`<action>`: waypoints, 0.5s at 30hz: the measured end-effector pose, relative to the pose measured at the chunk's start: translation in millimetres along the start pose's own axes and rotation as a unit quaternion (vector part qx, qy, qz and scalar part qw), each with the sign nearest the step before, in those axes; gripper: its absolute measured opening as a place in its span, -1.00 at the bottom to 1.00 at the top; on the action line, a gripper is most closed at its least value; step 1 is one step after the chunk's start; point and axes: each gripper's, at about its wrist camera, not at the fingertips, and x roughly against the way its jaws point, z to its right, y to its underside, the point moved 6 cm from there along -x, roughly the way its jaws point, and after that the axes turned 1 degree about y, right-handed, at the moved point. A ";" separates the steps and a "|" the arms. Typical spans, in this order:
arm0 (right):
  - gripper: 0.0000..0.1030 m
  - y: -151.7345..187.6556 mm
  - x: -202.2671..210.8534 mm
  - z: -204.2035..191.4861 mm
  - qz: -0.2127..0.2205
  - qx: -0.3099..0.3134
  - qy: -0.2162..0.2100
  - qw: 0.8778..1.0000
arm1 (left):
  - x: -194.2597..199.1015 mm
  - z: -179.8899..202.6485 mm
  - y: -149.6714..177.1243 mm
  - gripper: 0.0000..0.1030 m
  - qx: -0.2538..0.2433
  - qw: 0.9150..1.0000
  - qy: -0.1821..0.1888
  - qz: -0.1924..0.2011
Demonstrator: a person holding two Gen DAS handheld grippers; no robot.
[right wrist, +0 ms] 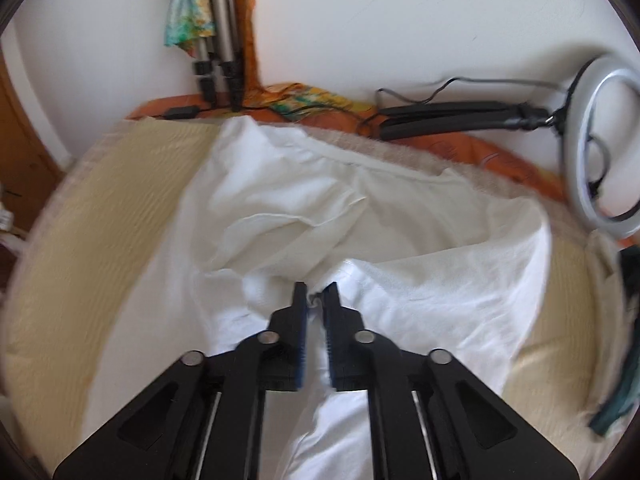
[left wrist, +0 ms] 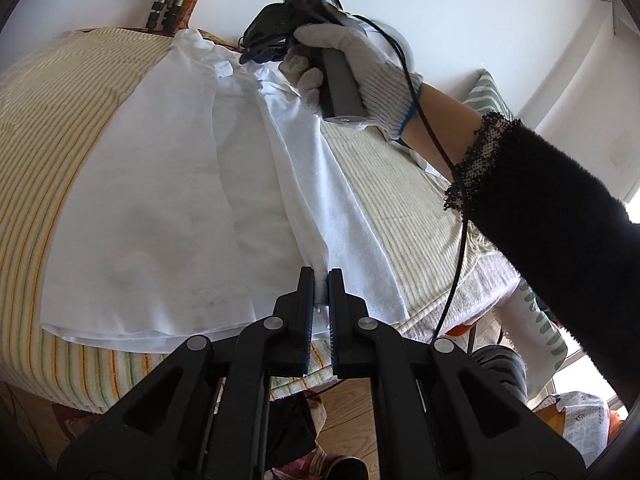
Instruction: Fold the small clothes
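Side fold in progress: left gripper (left wrist: pixel 321 276) pinches the shirt (left wrist: pixel 168 208) hem, right gripper (right wrist: pixel 315 294) pinches its far end. Next, probably lay the flap flat.

White shirt (left wrist: pixel 168 208): thin woven cloth, matt, softly creased; striped cover (left wrist: pixel 52 128) beneath it: coarser ribbed cloth in cream and yellow, with a towel-like nap at its edge; left gripper (left wrist: pixel 321 280): matt black plastic with bright metal pivot pins (blue pads line the fingers); right gripper (right wrist: pixel 315 294): same finish; glove (left wrist: pixel 360 64): rough knitted cotton; sleeve (left wrist: pixel 560 216): black fuzzy knit; floor (left wrist: pixel 352 412): smooth wood boards; ring light (right wrist: pixel 608 140): smooth glossy plastic.
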 end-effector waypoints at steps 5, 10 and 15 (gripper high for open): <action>-0.48 3.0 47.9 10.7 0.043 -0.026 -0.114 0.992 | 19.7 -1.0 -7.2 -0.57 -0.015 1.000 0.003 0.016; -0.27 4.9 72.0 63.3 0.075 -0.080 -0.048 0.993 | 47.4 -7.4 -17.7 -0.57 -0.049 0.998 -0.018 0.041; -0.04 17.0 53.4 118.5 0.042 -0.169 0.006 0.985 | 62.4 -32.8 -34.3 -0.57 -0.068 0.993 -0.066 0.074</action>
